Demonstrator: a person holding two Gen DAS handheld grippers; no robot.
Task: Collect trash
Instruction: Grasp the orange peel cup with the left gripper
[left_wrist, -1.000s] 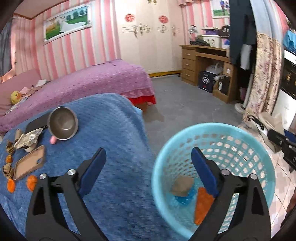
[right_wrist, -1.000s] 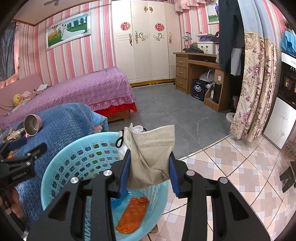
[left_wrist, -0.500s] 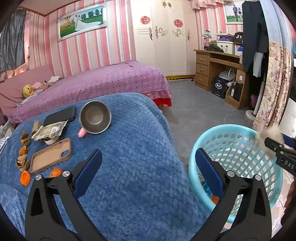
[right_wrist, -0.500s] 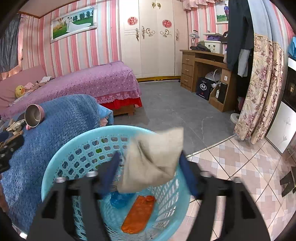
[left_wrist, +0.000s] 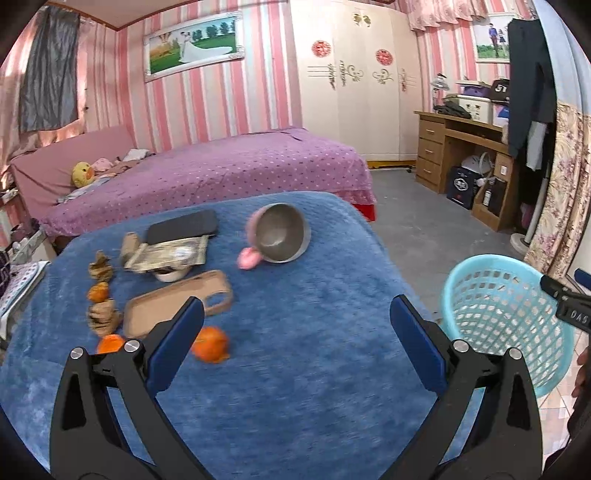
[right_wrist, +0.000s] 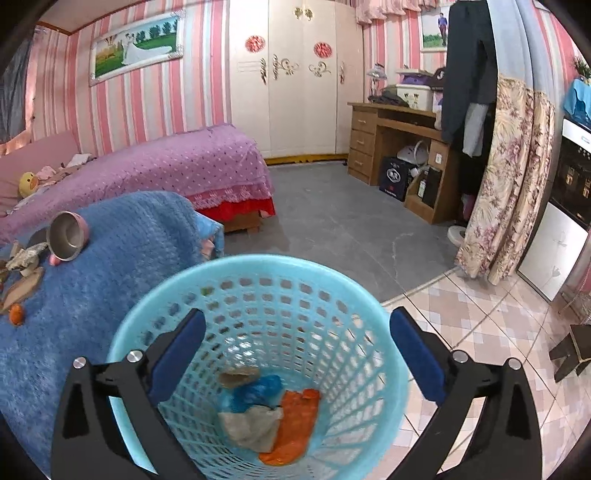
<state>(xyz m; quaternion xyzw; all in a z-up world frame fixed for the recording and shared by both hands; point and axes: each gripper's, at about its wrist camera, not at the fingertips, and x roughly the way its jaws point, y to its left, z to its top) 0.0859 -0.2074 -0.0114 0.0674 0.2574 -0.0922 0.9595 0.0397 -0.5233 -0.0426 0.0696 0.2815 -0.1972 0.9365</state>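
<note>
My right gripper (right_wrist: 295, 343) is open and empty, right above the light blue basket (right_wrist: 343, 280). In the basket lie the beige face mask (right_wrist: 251, 424), an orange wrapper (right_wrist: 295, 424), a blue scrap (right_wrist: 258, 387) and a brown scrap (right_wrist: 238, 373). My left gripper (left_wrist: 295, 332) is open and empty above the blue blanket (left_wrist: 295, 387). On the blanket lie orange peels (left_wrist: 211, 344), brown scraps (left_wrist: 100, 269), and a crumpled packet (left_wrist: 166, 254). The basket also shows in the left wrist view (left_wrist: 461, 280), at the right.
A steel bowl with a pink handle (left_wrist: 280, 232), a tan phone case (left_wrist: 177, 306) and a black phone (left_wrist: 183, 225) lie on the blanket. A purple bed (left_wrist: 221, 173) stands behind. A wooden desk (right_wrist: 399, 144) and floral curtain (right_wrist: 506, 177) are at the right.
My right gripper opened and the face mask dropped into the basket. My left gripper swung left from the basket to above the blanket.
</note>
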